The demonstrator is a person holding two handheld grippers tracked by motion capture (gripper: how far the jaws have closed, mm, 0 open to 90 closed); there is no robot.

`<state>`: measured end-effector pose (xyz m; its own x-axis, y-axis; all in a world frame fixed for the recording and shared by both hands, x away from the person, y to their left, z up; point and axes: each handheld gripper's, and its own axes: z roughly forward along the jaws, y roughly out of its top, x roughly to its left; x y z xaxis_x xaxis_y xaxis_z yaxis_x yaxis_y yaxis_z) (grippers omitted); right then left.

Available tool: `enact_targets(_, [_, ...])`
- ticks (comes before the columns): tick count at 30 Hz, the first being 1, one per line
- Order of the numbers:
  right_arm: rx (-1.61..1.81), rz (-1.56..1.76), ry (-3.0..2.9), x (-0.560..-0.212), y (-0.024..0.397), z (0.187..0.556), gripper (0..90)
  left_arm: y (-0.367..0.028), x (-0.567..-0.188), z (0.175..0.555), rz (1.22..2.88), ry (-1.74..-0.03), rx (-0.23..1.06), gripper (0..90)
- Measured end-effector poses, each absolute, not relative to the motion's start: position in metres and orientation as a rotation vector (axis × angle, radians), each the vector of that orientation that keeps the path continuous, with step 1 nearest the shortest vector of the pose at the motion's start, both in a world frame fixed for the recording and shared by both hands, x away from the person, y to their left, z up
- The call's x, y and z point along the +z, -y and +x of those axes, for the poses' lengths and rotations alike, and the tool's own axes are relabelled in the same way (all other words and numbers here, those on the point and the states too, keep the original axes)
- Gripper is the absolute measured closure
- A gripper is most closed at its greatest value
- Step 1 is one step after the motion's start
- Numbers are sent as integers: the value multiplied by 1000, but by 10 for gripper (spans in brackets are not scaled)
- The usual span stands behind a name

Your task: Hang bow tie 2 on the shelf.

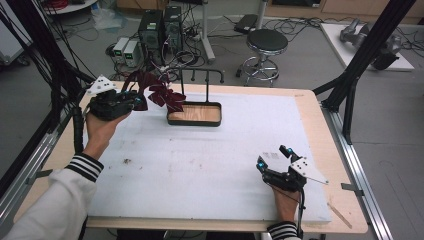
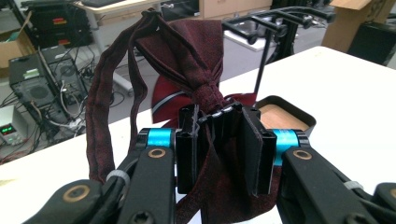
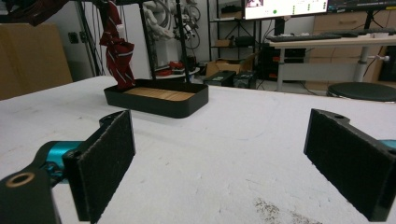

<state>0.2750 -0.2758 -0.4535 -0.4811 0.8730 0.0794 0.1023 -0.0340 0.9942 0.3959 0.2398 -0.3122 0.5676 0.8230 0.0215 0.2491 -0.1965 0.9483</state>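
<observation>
Left gripper point(image 2: 219, 149) clamps a bunched dark-red necktie point(image 2: 187, 60), raised beside the stand's tray point(image 1: 194, 114); soft, light, limp cloth, probably slippery, best taken at the gathered folds. Right gripper point(image 3: 219, 163) rests wide apart, holding nothing

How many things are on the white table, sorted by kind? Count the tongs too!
Tongs: 2, left tongs and right tongs
Dark red neckties: 1, necktie, clamped in the left tongs
Black trays with a rack: 1, tray
Total: 4
</observation>
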Motion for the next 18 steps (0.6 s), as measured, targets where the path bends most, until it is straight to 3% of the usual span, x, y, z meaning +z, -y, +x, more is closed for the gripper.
enact_targets(18, [1581,1042,-1618,-453,276,275,80,-196,-304,394,1754,-770,644,703])
